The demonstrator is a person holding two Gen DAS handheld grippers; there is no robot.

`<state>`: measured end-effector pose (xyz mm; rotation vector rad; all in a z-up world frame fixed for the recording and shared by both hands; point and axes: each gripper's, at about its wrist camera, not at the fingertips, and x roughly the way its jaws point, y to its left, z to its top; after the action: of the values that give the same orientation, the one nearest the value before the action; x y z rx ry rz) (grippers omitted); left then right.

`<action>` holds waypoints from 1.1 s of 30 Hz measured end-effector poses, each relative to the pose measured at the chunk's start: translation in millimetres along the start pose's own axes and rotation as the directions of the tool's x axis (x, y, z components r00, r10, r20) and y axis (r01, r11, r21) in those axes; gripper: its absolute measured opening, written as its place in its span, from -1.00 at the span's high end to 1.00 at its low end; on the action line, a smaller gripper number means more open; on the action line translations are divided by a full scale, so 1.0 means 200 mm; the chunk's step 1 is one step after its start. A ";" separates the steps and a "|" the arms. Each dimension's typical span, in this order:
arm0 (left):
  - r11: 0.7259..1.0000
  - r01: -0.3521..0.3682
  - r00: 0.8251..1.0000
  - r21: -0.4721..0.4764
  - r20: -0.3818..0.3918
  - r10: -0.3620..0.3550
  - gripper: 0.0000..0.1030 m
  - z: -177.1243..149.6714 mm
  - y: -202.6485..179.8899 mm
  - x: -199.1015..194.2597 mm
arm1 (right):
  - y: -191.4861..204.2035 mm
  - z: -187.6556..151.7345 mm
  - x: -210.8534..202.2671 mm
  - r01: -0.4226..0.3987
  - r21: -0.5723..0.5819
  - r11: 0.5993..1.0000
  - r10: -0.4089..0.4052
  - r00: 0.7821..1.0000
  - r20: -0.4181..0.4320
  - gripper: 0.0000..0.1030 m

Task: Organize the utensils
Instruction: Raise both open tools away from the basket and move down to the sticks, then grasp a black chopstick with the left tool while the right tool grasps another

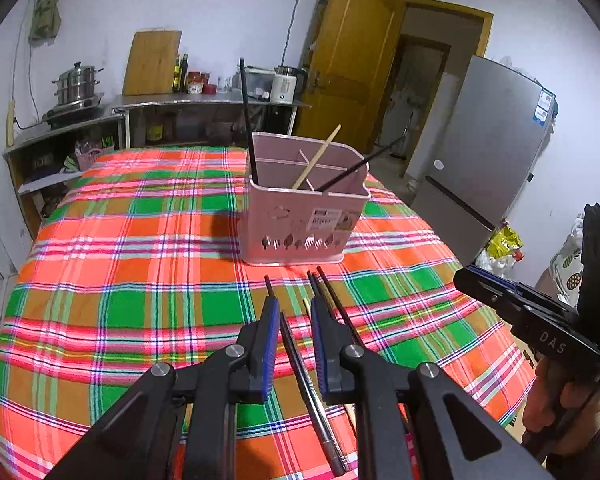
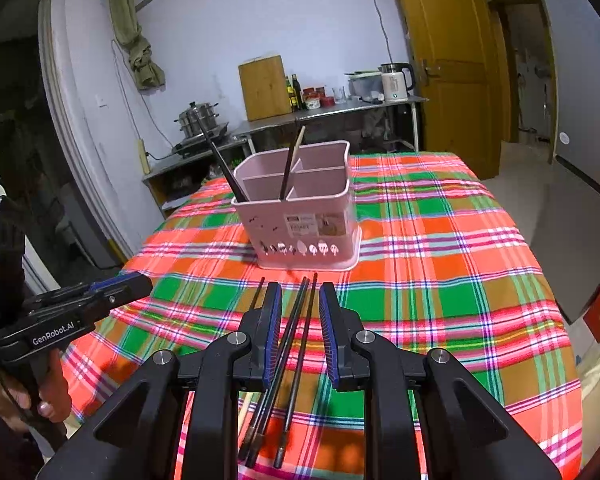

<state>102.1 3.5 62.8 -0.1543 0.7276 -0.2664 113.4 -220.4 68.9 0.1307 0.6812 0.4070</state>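
Lying loose: chopsticks (image 2: 296,344) near table edge (image 2: 556,432), holder (image 2: 300,216) beyond.

My left gripper (image 1: 294,320) hides parts of the chopsticks (image 1: 312,392) lying under it, so I cannot count them. The near ends of the chopsticks in the right view run behind my right gripper (image 2: 300,312). The label (image 2: 314,225) on the pink holder (image 1: 304,220) is too small to read. The fridge (image 1: 476,160) is cut off by the right view's edge.
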 end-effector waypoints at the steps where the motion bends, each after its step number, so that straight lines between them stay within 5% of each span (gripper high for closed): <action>1: 1.000 0.001 1.000 -0.003 -0.008 -0.001 0.70 0.00 0.01 0.02 | 0.00 -0.01 0.01 0.002 -0.001 1.000 -0.002 1.000 -0.005 0.62; 18: 0.997 -0.019 0.984 -0.078 -0.179 0.005 0.70 -0.03 0.12 0.49 | -0.03 -0.13 0.38 0.013 0.015 1.000 -0.011 0.984 -0.176 0.62; 33: 0.997 -0.030 0.968 -0.068 -0.250 0.013 0.70 0.04 0.12 0.77 | -0.06 -0.15 0.67 0.018 0.007 1.000 -0.015 0.960 -0.280 0.74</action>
<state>222.4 -18.4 -35.6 -0.1824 0.9886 -0.2415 191.6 -176.7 -34.6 0.0767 0.9632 0.4101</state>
